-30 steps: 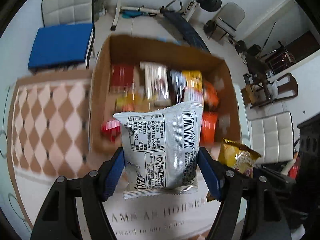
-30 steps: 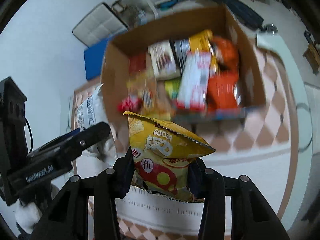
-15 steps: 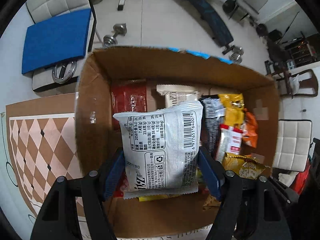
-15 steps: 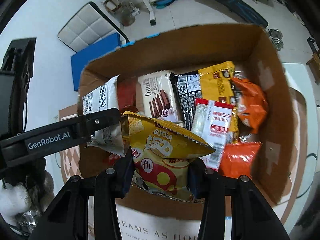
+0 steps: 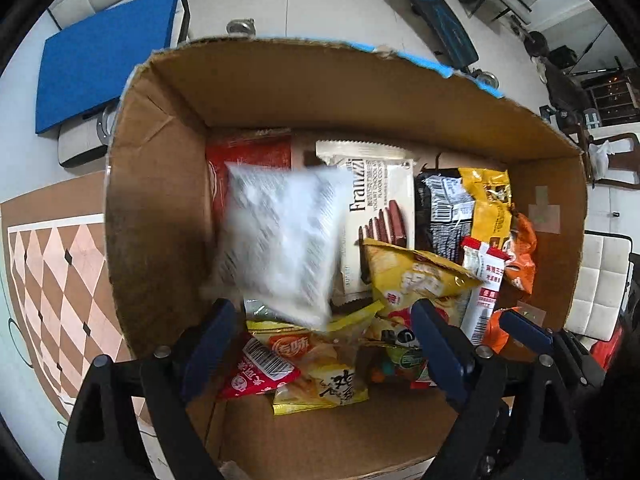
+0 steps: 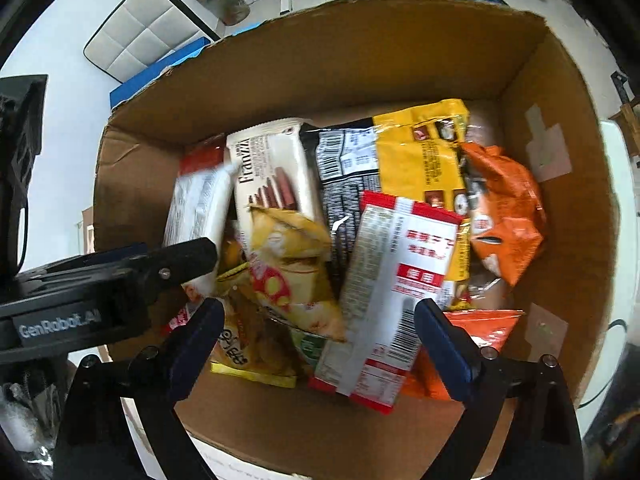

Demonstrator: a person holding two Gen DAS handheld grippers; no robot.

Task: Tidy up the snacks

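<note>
With both jaws just sprung wide, your left hand-held gripper (image 5: 320,344) has released the blurred white plastic snack packet (image 5: 280,240), lying above it mid-frame in the brown cardboard box (image 5: 160,208); your right hand-held gripper (image 6: 316,344) stands empty beneath the yellow chip bag (image 6: 292,268).

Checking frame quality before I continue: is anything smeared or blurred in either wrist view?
Left wrist view: the white packet is motion-smeared, print unreadable, while the Franzzi pack stays sharp. Right wrist view: the yellow chip bag is softly blurred; the cardboard box is crisp.
</note>
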